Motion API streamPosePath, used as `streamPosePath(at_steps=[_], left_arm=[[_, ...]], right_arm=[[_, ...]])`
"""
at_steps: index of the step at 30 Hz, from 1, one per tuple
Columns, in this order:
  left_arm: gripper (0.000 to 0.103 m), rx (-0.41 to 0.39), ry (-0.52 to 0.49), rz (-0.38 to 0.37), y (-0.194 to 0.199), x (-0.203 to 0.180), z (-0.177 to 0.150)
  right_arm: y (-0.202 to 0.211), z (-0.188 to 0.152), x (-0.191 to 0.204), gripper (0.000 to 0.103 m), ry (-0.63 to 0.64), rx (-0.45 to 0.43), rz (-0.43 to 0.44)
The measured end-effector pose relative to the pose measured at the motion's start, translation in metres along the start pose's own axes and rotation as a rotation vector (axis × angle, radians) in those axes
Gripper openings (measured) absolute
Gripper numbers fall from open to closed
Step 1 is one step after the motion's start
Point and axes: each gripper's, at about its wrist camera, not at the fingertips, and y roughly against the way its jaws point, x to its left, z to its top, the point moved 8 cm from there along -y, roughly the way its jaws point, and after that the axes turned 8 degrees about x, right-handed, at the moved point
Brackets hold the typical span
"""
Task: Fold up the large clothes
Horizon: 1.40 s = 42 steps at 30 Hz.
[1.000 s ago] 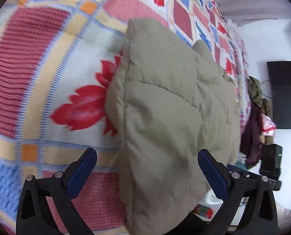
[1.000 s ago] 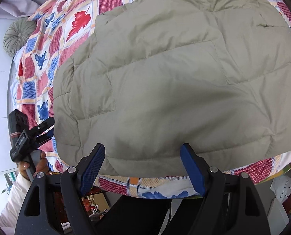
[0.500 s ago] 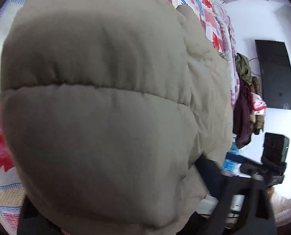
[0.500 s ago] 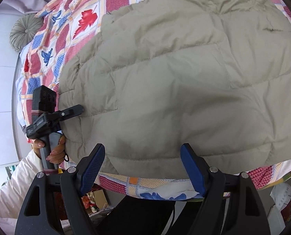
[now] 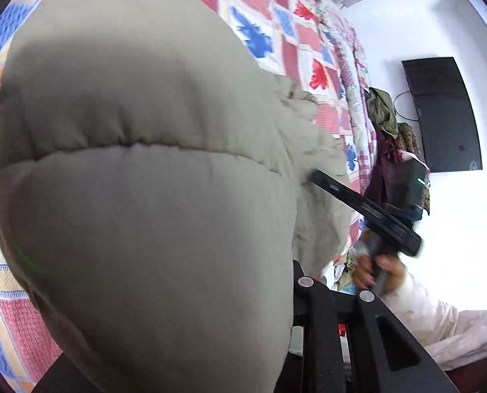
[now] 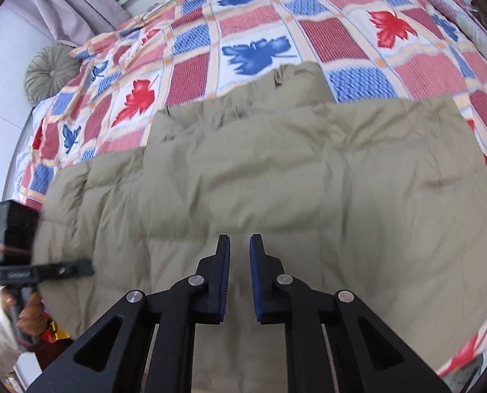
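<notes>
Since a second ago: my left hand-held gripper [image 6: 89, 267] has gone from standing wide and clear of the jacket [image 6: 276, 190] to being buried in its padding, and my right hand-held gripper [image 6: 239, 245] has drawn its blue pads [image 6: 224, 262] nearly together.

Left hand-held gripper: closing. In the left wrist view a fat quilted bulge of the jacket fills the frame and hides the fingers, so I judge it is clamped on the fabric, with that corner raised toward the lens.

Right hand-held gripper: closing, only a thin slit left between the pads. I cannot tell whether any cloth is pinched; the fingers sit over the near hem and the gap looks empty.

Jacket: khaki, puffy, spread flat across the bed [image 6: 260, 29], its near edge at the side where I stand, the left end lifted.

Bed: a checked cover with red and blue leaf prints shows beyond the jacket.

Farther off: a round grey cushion [image 6: 50, 72] at the bed's far left corner; a dark wall screen [image 5: 443, 114] and hanging clothes [image 5: 382, 114] past the far end.

Meaning for the task: I judge the first fold is starting. If the right side holds nothing, only one corner will travel and the fold will skew.
</notes>
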Motion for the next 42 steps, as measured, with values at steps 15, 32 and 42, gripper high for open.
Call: streamPosePath(at_steps=[15,32,42], left_arm=[[0.029,-0.003,-0.081,0.117,-0.051,-0.157,0.042],[0.047,0.161,-0.229,0.139,-0.192,-0.275,0.088],[0.074,0.196,-0.224,0.091,-0.306,-0.288,0.115]], right_arm=[[-0.102,0.056,-0.029,0.006,-0.128,0.073,0.145],[0.028,-0.006,-0.150,0.009,-0.290,-0.031,0.244],[0.056,-0.073,-0.215,0.010,-0.475,-0.061,0.266]])
